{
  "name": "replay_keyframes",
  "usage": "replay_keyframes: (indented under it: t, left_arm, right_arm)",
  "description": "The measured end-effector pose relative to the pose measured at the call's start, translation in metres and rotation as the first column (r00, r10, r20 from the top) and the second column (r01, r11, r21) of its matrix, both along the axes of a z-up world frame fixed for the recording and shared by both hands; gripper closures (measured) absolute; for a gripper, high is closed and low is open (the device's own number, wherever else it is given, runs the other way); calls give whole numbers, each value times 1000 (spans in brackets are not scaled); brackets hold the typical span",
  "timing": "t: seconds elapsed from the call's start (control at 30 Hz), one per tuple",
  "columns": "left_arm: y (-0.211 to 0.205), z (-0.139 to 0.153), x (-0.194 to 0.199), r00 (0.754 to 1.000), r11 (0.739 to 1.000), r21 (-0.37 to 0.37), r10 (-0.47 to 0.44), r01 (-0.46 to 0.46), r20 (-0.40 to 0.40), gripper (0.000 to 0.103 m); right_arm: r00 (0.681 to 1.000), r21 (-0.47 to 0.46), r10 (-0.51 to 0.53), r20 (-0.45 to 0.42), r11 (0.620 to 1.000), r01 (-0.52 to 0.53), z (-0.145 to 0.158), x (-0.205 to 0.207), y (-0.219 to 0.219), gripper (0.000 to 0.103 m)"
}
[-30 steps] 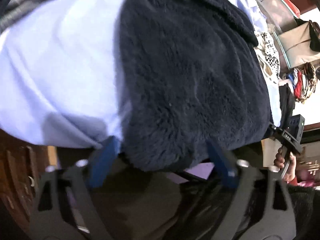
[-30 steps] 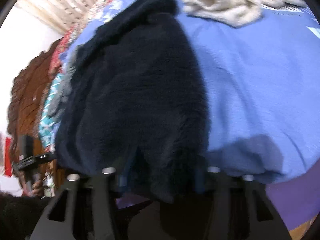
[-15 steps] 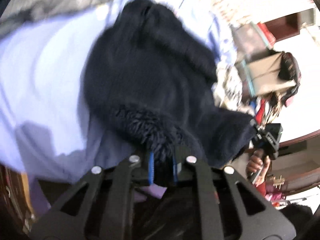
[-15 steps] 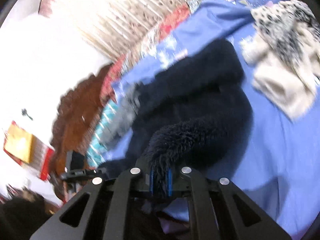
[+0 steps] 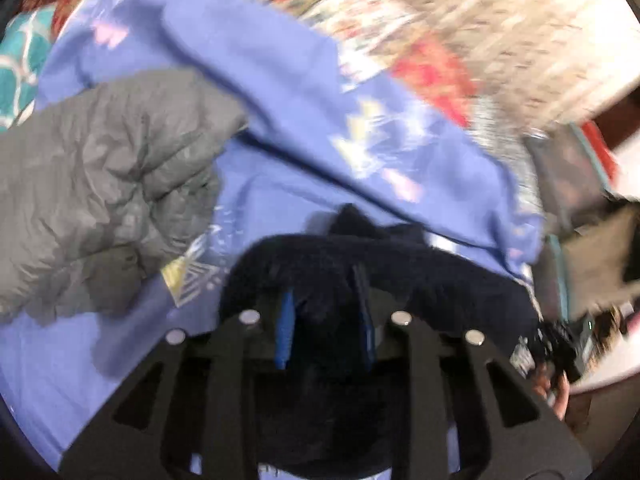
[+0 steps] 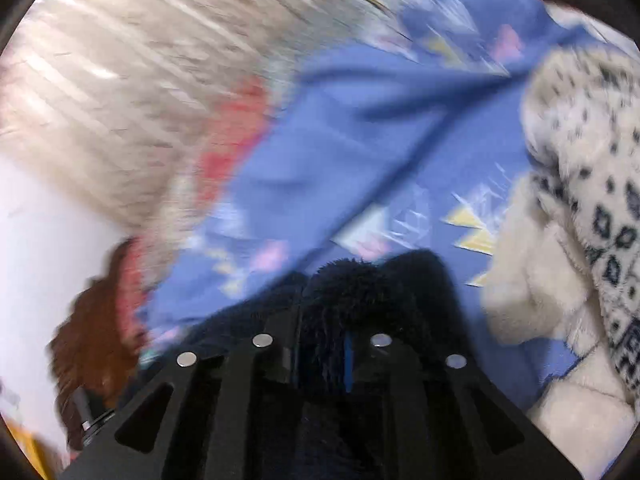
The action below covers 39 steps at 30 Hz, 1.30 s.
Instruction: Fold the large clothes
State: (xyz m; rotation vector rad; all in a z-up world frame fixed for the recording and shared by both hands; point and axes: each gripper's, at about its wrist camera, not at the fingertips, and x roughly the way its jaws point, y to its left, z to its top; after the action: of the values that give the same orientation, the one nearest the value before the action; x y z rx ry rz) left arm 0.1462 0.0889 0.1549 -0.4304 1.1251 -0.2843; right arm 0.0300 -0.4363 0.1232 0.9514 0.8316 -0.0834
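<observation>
A blue bedsheet [image 5: 304, 92] with pale triangle prints covered the bed, and everything lay on it. A grey quilted jacket [image 5: 100, 184] sat left of the dark navy fleece garment [image 5: 328, 256]; a cream leopard-spotted fleece [image 6: 576, 184] sat to its right, close beside it. No writing could be read through the blur. The left tongs [image 5: 325, 308] were clamped on a bunched fold of the navy fleece, blue pads sunk in the pile. The right tongs [image 6: 325, 344] pinched another fold, held low over the sheet.
</observation>
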Motion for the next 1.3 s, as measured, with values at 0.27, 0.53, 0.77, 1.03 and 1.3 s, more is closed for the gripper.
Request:
replay_keyframes:
  t: [0.27, 0.53, 0.77, 1.03, 1.3]
  left_arm:
    - [7, -11, -43, 979, 969, 247, -59, 9, 195, 53]
    - [3, 42, -98, 895, 971, 240, -97, -12, 435, 53]
    - [-96, -40, -66, 913, 815, 567, -314, 120, 258, 53]
    - [-108, -93, -17, 939, 769, 628, -292, 118, 181, 35]
    - [-106, -98, -18, 944, 774, 627, -263, 84, 198, 27]
  right_arm:
    - [979, 38, 22, 201, 999, -31, -17, -26, -3, 41]
    - [885, -14, 26, 465, 1000, -23, 47, -74, 14, 13]
    - [948, -718, 318, 0, 660, -222, 5, -8, 120, 13]
    - [985, -608, 146, -90, 775, -170, -74, 24, 65, 8]
    - [981, -652, 148, -122, 733, -192, -75, 27, 73, 5]
